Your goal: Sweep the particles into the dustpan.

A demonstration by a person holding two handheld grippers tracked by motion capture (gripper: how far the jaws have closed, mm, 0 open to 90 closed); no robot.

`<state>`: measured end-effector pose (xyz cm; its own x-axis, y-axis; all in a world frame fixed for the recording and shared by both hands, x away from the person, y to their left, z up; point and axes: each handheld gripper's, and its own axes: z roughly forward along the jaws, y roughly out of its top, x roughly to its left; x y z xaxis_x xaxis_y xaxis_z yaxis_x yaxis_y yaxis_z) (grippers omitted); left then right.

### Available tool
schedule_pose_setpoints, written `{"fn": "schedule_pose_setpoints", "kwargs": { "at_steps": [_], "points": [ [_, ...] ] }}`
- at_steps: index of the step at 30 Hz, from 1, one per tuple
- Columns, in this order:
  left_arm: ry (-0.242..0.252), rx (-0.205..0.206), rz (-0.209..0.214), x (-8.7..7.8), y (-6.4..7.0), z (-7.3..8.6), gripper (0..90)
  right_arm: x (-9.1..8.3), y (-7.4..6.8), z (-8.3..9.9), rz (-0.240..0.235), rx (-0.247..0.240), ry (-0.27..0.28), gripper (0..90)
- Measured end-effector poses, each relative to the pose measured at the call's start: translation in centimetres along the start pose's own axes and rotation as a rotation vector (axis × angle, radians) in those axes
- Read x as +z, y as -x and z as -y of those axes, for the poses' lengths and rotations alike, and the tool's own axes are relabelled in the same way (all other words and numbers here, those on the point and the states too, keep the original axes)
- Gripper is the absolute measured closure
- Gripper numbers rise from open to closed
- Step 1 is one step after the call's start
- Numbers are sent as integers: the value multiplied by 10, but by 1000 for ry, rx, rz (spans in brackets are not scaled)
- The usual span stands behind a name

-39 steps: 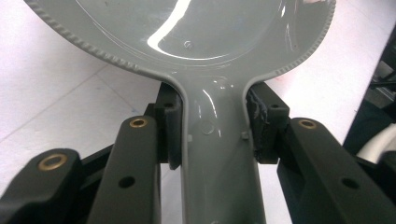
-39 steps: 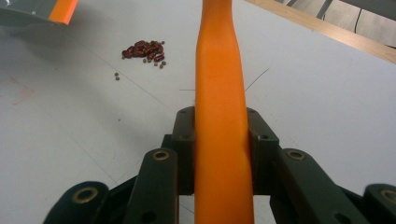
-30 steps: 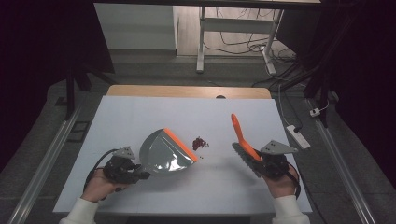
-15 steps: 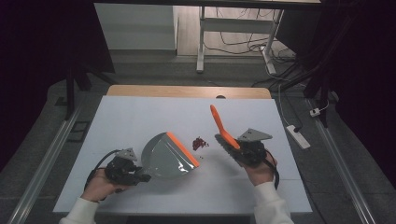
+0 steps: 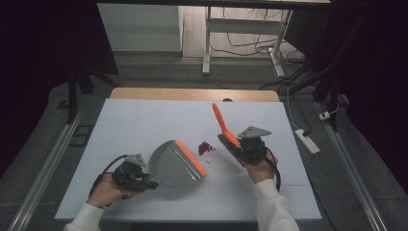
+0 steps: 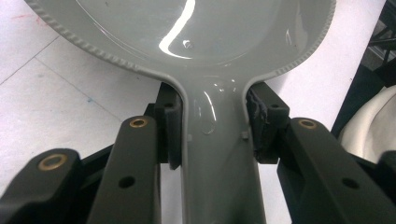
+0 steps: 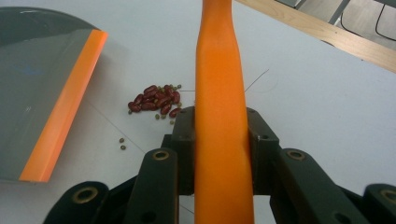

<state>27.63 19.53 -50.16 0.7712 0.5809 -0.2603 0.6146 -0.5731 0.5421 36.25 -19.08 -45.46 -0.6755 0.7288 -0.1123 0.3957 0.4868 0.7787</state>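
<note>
White tabletop [image 5: 144,125] fronts a dark room in the high view: the left gripper [image 5: 137,174] holds a grey plastic dustpan with an orange lip [image 5: 175,163], its pan bare, just left of a small heap of red beans [image 5: 206,147]; the right gripper [image 5: 243,147] holds an orange-handled brush [image 5: 223,126] just right of the heap. Left gripper view: jaws clamp the dustpan's grey handle [image 6: 217,154]. Right gripper view: jaws clamp the brush handle [image 7: 222,116]; beans [image 7: 156,102] lie on the table beside the dustpan lip [image 7: 65,112].
</note>
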Motion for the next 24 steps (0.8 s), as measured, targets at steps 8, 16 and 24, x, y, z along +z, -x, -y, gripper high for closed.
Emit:
{"fn": "schedule_pose_setpoints", "kwargs": {
  "at_steps": [8,16,24],
  "points": [
    [-36,20,6,6,1,-10,617,11,2,-6,-10,24,-5,699],
    [-49,11,35,6,-8,-17,618,22,2,-14,-17,21,-17,698],
    [-67,18,52,10,-12,-25,618,37,0,-19,-19,16,-30,699]
  ]
}}
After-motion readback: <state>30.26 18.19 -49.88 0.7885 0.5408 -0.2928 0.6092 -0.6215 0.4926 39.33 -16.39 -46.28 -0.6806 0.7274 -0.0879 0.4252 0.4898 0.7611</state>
